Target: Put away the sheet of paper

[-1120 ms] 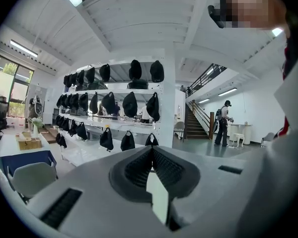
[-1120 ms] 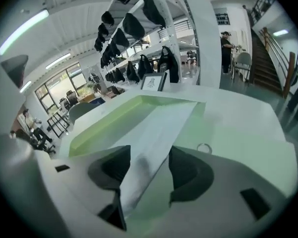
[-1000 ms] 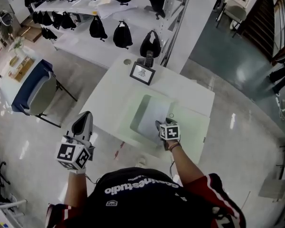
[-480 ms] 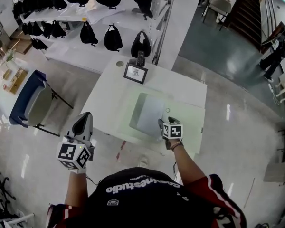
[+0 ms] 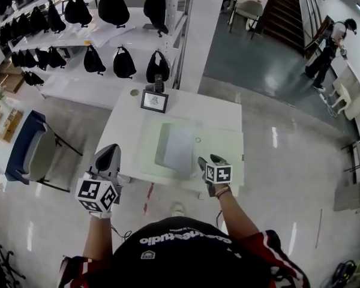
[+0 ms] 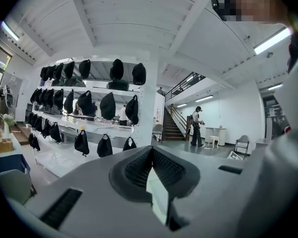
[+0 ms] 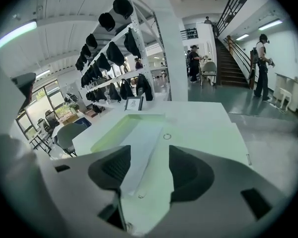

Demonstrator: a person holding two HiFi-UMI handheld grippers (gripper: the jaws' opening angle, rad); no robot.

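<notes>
A white sheet of paper (image 5: 179, 147) lies flat in a pale green tray (image 5: 145, 155) on the white table (image 5: 216, 113). My right gripper (image 5: 207, 159) hovers at the table's near edge, just right of the sheet's near corner. Its jaws are wide apart and closing, and nothing is pressed between them. In the right gripper view, the sheet (image 7: 139, 148) runs away from the gap of that gripper (image 7: 150, 165), inside the tray (image 7: 114, 128). My left gripper (image 5: 108, 155) hangs over the floor left of the table, pads together and empty; the left gripper view has this gripper (image 6: 151, 155) aimed at the shelves.
A framed picture (image 5: 153, 101) and a dark object (image 5: 158, 83) stand at the table's far edge. A small ring (image 5: 197, 140) lies right of the sheet. A chair (image 5: 36, 155) is at the left, shelves of black bags (image 5: 114, 62) stand behind, and a person (image 5: 330, 41) is far right.
My right gripper has drawn back from over the tray toward the table's near edge, and my head view has shifted. The left gripper has stayed put.
</notes>
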